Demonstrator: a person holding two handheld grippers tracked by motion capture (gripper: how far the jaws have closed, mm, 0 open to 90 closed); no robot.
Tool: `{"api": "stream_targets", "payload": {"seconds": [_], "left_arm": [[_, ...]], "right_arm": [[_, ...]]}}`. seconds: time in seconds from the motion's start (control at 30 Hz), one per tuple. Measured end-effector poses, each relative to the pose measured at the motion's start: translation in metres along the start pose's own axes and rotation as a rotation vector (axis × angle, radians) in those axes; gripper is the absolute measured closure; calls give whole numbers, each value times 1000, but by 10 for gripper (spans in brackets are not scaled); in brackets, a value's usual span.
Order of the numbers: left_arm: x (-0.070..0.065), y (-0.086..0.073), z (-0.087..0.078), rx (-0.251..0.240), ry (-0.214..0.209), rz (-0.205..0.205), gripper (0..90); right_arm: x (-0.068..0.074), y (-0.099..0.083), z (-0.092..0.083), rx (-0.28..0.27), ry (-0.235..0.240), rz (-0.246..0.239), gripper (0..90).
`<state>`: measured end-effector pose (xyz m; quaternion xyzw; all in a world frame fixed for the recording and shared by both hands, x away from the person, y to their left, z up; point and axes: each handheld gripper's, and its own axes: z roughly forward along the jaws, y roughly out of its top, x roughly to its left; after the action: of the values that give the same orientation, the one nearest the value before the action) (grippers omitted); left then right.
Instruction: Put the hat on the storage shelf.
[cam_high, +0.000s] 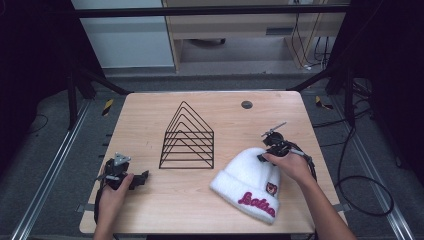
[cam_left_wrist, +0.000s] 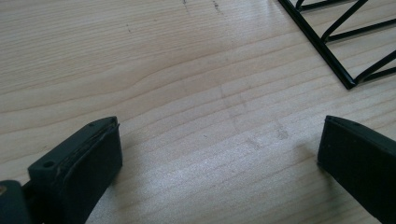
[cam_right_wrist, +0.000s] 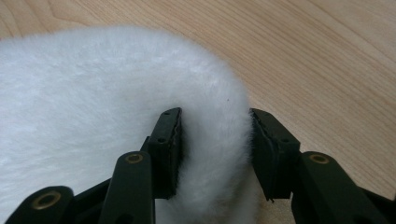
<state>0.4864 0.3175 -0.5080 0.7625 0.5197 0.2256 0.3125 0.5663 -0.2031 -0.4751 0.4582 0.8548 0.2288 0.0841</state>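
Observation:
A white fuzzy beanie (cam_high: 245, 182) with pink lettering on its cuff lies on the wooden table (cam_high: 165, 210) at the right front. My right gripper (cam_high: 264, 156) sits at the beanie's crown, far edge. In the right gripper view its jaws (cam_right_wrist: 215, 140) pinch a fold of the white beanie (cam_right_wrist: 93, 93), with a pad against the fur on each side. My left gripper (cam_high: 142, 178) rests low on the table at the left front, pointing right. In the left gripper view, the left gripper (cam_left_wrist: 219, 154) stands open over bare wood with nothing between its fingers.
A black wire rack (cam_high: 187, 140) with triangular dividers stands mid-table, between the two hands; its near corner (cam_left_wrist: 336, 46) shows just ahead of the left gripper. A small dark round disc (cam_high: 247, 104) sits in the tabletop at the back right. Cables (cam_high: 360, 185) trail off the right edge.

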Motion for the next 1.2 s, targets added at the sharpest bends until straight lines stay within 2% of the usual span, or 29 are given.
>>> {"api": "stream_targets", "payload": {"seconds": [0.1,0.13,0.27,0.57,0.73,0.83,0.97,1.0,1.03,1.1,1.2], "left_arm": [[0,0,0,0,0,0,0],[0,0,0,0,0,0,0],[0,0,0,0,0,0,0],[0,0,0,0,1,0,0],[0,0,-1,-2,-4,3,0],[0,-1,-3,-9,-6,0,28],[1,0,-8,-22,-22,-4,29],[2,1,-10,-30,-30,-9,37],[3,2,-13,-46,-49,-28,37],[5,5,-20,-90,-85,-57,45],[7,10,-29,-119,-108,-63,49]], "right_arm": [[1,-1,0,-1,20,10,655],[1,-1,0,-5,30,-5,701],[1,-1,1,-4,42,-7,757],[3,-2,-4,-24,41,-43,822],[5,-4,-29,-133,57,-52,825],[9,-5,-47,-202,73,-77,826],[18,-6,-69,-257,78,-98,827],[23,-6,-79,-276,79,-117,827],[23,-6,-79,-276,79,-117,827],[29,-5,-93,-304,82,-139,828],[37,-3,-110,-347,90,-167,827]]}}
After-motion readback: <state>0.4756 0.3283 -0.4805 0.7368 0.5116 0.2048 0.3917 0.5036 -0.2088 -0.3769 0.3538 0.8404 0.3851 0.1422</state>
